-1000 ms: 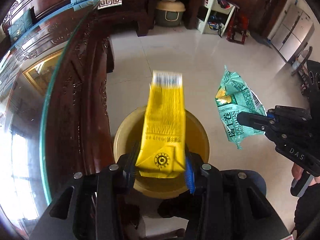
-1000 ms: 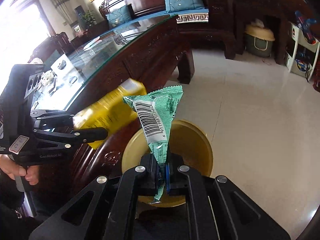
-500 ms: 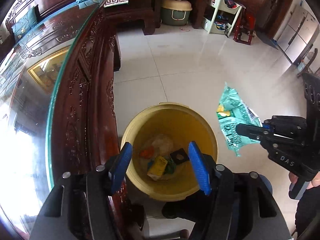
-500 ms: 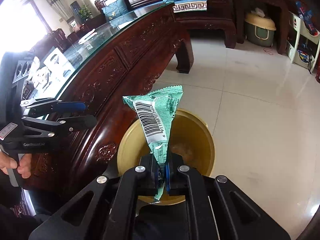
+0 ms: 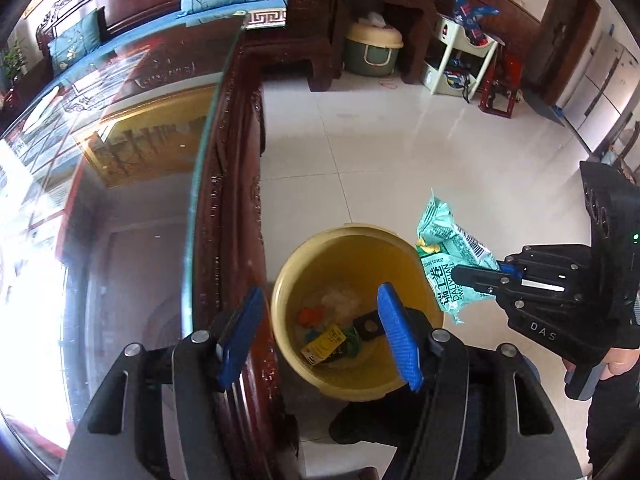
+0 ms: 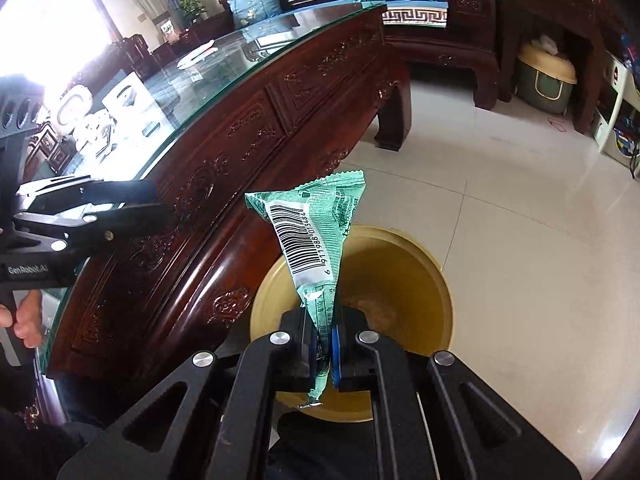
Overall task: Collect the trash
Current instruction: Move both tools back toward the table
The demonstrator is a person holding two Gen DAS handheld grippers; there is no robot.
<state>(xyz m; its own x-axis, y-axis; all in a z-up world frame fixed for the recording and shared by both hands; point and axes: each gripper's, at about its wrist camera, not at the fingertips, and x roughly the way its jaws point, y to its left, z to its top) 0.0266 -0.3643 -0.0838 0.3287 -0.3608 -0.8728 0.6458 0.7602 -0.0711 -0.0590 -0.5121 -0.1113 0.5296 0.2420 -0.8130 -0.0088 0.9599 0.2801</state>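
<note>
Now 1 yellow bin stands just beside the wooden table. Above its rim, the right gripper pinches 1 green wrapper. Over it, the left gripper is released, holding nothing, and 1 yellow carton lies inside.

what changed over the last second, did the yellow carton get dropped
Yes. The left gripper let go of the yellow carton, which now lies in the yellow bin with the other trash; its jaws stand open and empty. The right gripper has edged closer over the bin. Unchanged: it is still shut on the green wrapper, not yet dropped.
</note>
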